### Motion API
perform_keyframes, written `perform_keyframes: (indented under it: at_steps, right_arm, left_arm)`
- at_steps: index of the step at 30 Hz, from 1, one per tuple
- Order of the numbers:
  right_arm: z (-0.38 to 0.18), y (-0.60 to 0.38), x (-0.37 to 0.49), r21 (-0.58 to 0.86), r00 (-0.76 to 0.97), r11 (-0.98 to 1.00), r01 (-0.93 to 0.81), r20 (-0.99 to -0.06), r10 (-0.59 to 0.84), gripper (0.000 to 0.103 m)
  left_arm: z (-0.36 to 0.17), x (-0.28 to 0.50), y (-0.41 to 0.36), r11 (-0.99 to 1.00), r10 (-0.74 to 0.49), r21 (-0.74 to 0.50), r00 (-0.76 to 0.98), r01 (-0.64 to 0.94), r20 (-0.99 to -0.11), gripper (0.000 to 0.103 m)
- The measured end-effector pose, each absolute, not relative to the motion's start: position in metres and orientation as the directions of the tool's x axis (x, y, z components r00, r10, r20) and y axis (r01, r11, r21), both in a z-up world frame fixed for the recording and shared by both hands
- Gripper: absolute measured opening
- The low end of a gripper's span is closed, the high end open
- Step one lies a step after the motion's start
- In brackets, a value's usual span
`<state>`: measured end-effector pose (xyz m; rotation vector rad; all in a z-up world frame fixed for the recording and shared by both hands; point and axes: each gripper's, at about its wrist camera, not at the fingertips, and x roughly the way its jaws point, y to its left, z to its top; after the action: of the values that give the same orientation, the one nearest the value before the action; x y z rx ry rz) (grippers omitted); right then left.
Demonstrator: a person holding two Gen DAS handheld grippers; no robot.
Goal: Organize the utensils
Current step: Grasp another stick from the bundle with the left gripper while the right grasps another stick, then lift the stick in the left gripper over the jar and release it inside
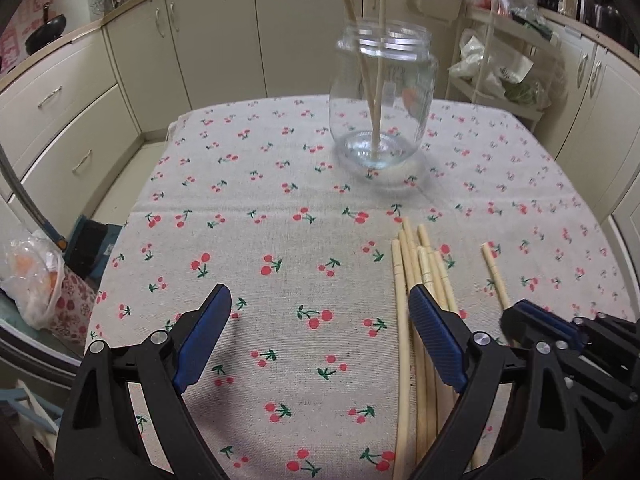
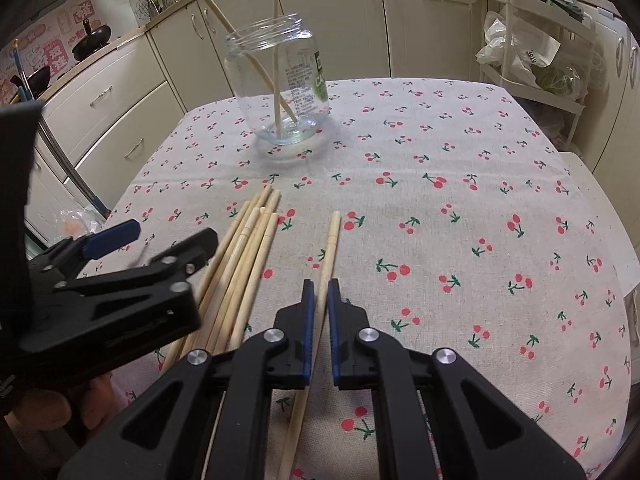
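Observation:
A clear glass jar (image 1: 382,100) stands on the cherry-print tablecloth (image 1: 280,200) and holds two wooden chopsticks (image 1: 378,92); it also shows in the right wrist view (image 2: 280,88). A bundle of several chopsticks (image 1: 420,280) lies flat, also in the right wrist view (image 2: 244,256). One single chopstick (image 2: 326,264) lies apart to the right of the bundle. My right gripper (image 2: 321,292) has its jaws closed around this single chopstick, low at the cloth. My left gripper (image 1: 320,312) is wide open and empty, its right finger over the bundle.
Cream kitchen cabinets (image 1: 200,40) surround the table. A white rack with bags (image 2: 532,60) stands at the far right. A plastic bag with oranges (image 1: 36,276) sits off the table's left edge. The table's far edge lies just behind the jar.

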<state>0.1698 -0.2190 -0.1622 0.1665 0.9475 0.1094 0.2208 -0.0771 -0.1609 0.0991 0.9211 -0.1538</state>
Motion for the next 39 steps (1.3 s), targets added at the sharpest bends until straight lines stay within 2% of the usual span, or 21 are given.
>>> perform_keyframes:
  at_steps: [6,8,15,18,24,26,29,39]
  right_arm:
    - [-0.162,-0.217,0.173,0.173,0.573,0.984,-0.034,-0.804,0.160,0.008]
    - [-0.162,-0.217,0.176,0.169,0.571,0.985,-0.034,-0.806,0.158,0.008]
    - [-0.162,-0.215,0.188,0.155,0.561,0.987,-0.035,-0.815,0.148,0.010]
    - [-0.162,-0.213,0.193,0.134,0.559,0.990,-0.042,-0.818,0.134,0.010]
    - [-0.161,-0.201,0.201,0.035,0.555,0.997,-0.074,-0.829,0.070,0.008]
    - [-0.161,-0.200,0.201,0.037,0.550,0.996,-0.081,-0.832,0.076,0.006]
    - [-0.161,-0.206,0.199,0.080,0.536,0.994,-0.076,-0.837,0.109,0.006]
    - [-0.160,-0.201,0.201,0.042,0.510,0.994,-0.101,-0.856,0.088,0.006]
  left_arm:
    - [-0.165,0.230,-0.081,0.986,-0.042,0.061,0.577,0.158,-0.815,0.086]
    - [-0.165,0.232,-0.074,0.991,-0.019,0.062,0.575,0.122,-0.818,0.082]
    - [-0.167,0.237,-0.068,0.989,-0.049,0.038,0.561,0.142,-0.827,0.082]
    - [-0.165,0.242,-0.072,0.987,-0.069,0.026,0.561,0.158,-0.825,0.077]
    - [-0.166,0.248,-0.085,0.980,-0.093,0.024,0.557,0.199,-0.825,0.049]
    - [-0.164,0.248,-0.090,0.975,-0.111,0.018,0.551,0.223,-0.827,0.029]
    - [-0.163,0.245,-0.098,0.966,-0.131,0.017,0.541,0.260,-0.831,0.010]
    - [-0.163,0.242,-0.102,0.966,-0.131,0.014,0.531,0.260,-0.837,0.008]
